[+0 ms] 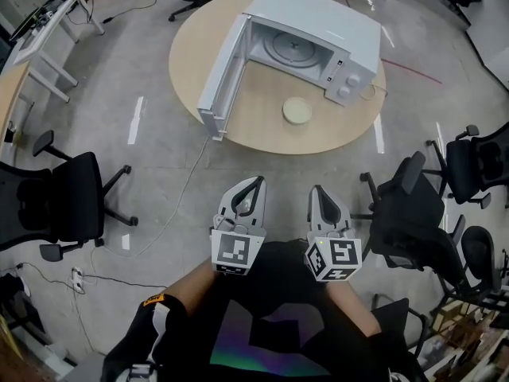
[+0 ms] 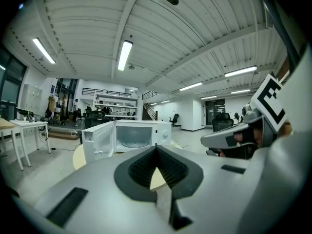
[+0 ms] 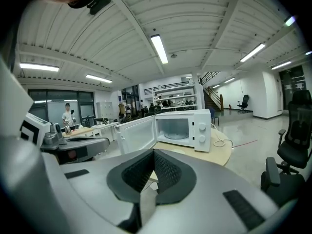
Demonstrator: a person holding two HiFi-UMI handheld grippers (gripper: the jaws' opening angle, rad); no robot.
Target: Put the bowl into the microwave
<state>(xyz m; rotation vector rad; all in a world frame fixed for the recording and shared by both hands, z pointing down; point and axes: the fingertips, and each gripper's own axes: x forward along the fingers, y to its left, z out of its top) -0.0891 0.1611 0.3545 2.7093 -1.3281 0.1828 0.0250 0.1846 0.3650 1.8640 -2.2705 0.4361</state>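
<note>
1. The left gripper (image 1: 254,183) and the right gripper (image 1: 317,191) are held close to the body, well apart from the round table (image 1: 262,126). In each gripper view the jaws are seen closed tip to tip, with nothing between them.
2. The bowl (image 1: 297,111) is set on the table toward its near edge, just in front of the microwave (image 1: 318,22). The task is judged not yet begun.
3. The bowl could be knocked if it is approached with the jaws closed. It could be pushed toward the near edge and perhaps off it.
4. The bowl appears shallow and low-rimmed. A pinch taken on too little of the rim could slip, and the bowl could be dropped or tilted in the lift.
5. The door (image 1: 225,74) stands open and reaches out to the table's near-left edge. It could be struck by the left gripper during the approach.
6. The bowl could be caught on the lower lip of the cavity if it is carried too low toward the turntable (image 1: 286,48).
7. A cable (image 1: 188,183) lies on the floor between the person and the table, with a chair (image 1: 406,213) just to the right. Either could be snagged while the table is approached.
</note>
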